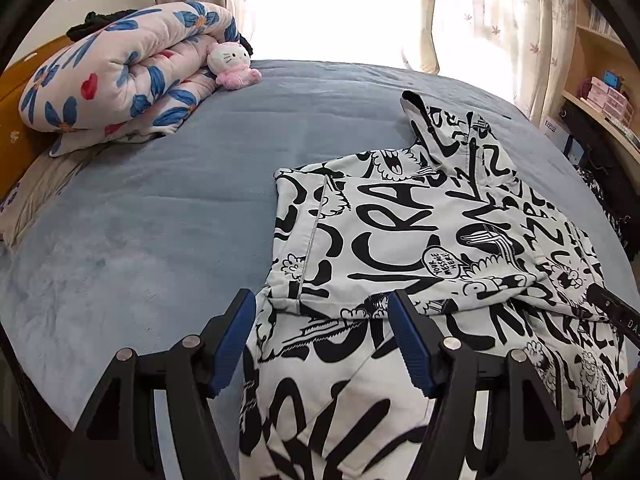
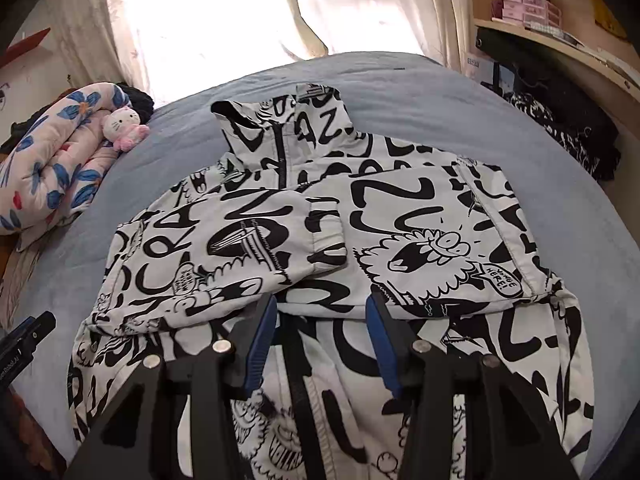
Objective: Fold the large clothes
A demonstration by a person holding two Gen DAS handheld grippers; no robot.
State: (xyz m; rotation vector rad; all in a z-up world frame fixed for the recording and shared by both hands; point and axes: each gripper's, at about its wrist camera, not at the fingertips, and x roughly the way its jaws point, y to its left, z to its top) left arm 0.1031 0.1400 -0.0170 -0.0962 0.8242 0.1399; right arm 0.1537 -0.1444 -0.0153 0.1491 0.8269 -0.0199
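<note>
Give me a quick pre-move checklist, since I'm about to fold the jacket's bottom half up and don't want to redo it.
1. Both sleeves folded across the jacket front: ok.
2. Left gripper open, holding nothing: ok.
3. Right gripper open, holding nothing: ok.
4. Bottom hem lying flat: cannot tell, it is hidden under the grippers.
5. Bed bare around the jacket; quilt and plush toy sit well away: ok.
6. Collar flattened: not ok, it stands up.

Jacket (image 2: 320,240) on bed (image 2: 400,88), sleeves crossed over chest, collar far. Quilt (image 2: 52,168) far left, plush (image 2: 122,128) on it. Shelf (image 2: 560,44) far right.
</note>
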